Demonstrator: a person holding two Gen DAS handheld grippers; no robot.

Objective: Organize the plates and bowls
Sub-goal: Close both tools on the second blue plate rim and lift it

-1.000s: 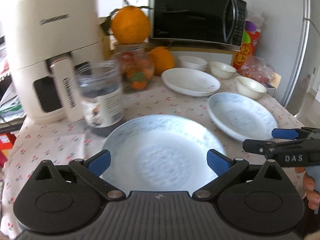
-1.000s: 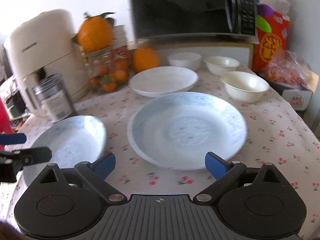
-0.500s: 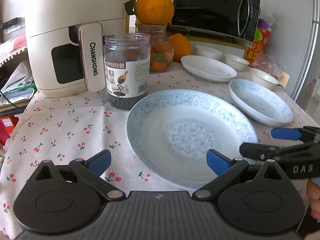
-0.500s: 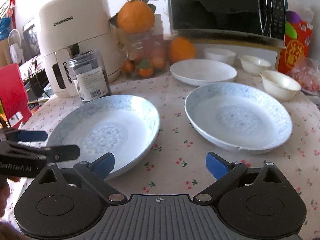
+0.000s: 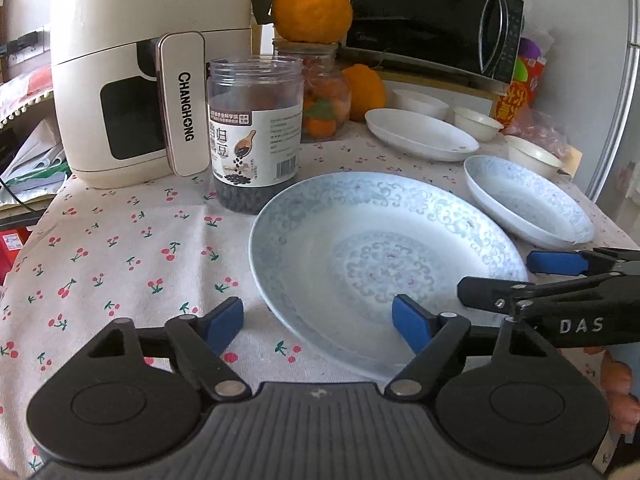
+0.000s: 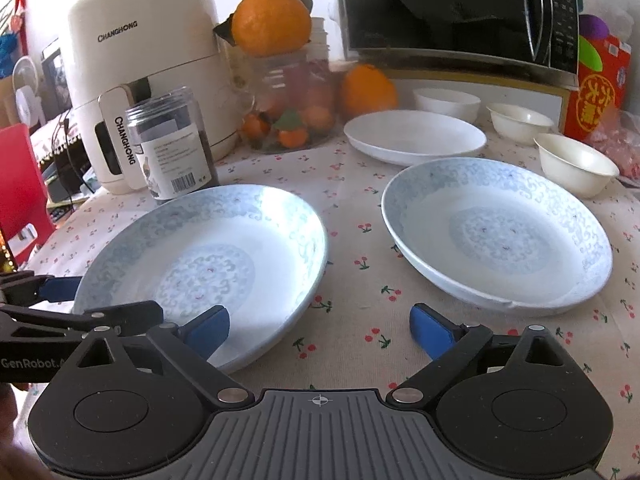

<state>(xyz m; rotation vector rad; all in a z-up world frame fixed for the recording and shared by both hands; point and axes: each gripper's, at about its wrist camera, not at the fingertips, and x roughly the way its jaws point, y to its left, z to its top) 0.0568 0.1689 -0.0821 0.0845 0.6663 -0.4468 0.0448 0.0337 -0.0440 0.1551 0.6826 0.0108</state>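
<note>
Both tools stand spread and empty over the near patterned plate (image 5: 384,256), which rests flat on the tabletop (image 5: 120,248) just in front of the jar (image 5: 256,132). The step in hand is judged to be a rim grasp on this plate for stacking: a tool should come in low, one finger sliding under the lip and the other over it, clench on the rim only, then lift level to avoid scraping the cloth or tipping. The left tool (image 5: 318,318) straddles the plate's near left edge, its right finger over the dish and its left finger over cloth. The right tool (image 6: 320,326) likewise straddles the near right edge. The second patterned plate (image 6: 500,236) lies apart to the right, with the white plate (image 6: 414,136) and three bowls (image 6: 576,162) beyond.
</note>
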